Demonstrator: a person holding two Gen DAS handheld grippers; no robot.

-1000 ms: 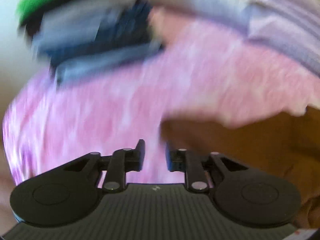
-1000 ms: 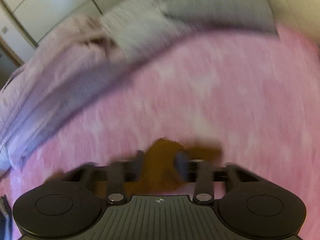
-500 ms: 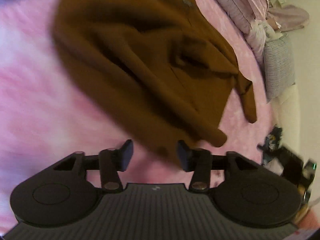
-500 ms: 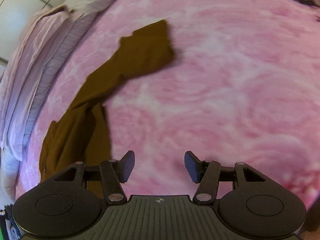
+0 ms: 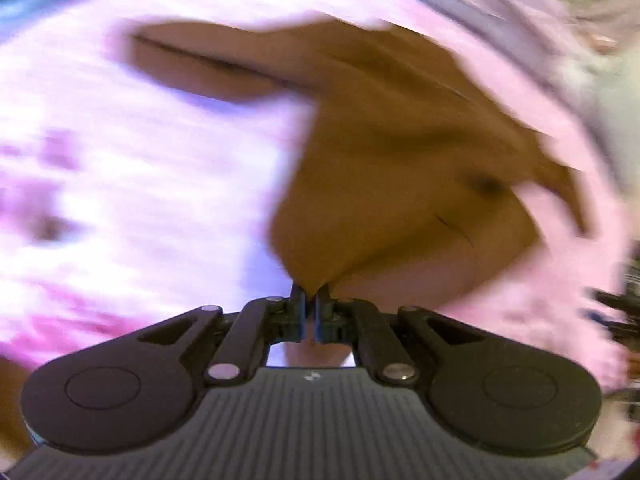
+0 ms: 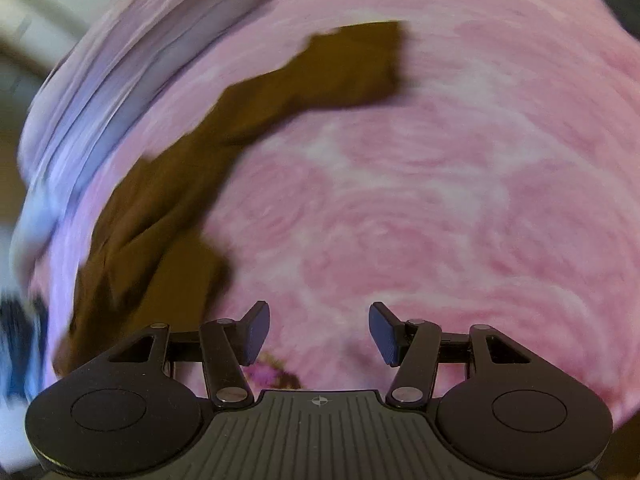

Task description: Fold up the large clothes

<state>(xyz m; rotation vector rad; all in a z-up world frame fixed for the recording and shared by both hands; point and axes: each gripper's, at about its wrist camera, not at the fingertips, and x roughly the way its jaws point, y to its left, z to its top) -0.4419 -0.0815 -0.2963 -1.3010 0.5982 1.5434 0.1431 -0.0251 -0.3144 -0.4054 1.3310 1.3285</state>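
A brown garment (image 5: 400,160) lies crumpled on a pink patterned bedspread (image 5: 140,200). My left gripper (image 5: 310,294) is shut on a near corner of the brown garment, and the cloth rises from its closed tips. The left wrist view is blurred by motion. In the right wrist view the same brown garment (image 6: 192,184) stretches from lower left to a sleeve end at upper middle. My right gripper (image 6: 318,332) stands open over bare bedspread (image 6: 440,200), to the right of the cloth, with nothing between its fingers.
Lilac and grey bedding (image 6: 104,92) is piled along the far left edge of the bed, also seen as lilac bedding (image 5: 500,4) at top right. Dark blurred objects (image 5: 616,312) sit past the bed's right edge.
My left gripper went from open near the garment's edge to shut on its corner. The right gripper stays open and both views have swung, now blurred.
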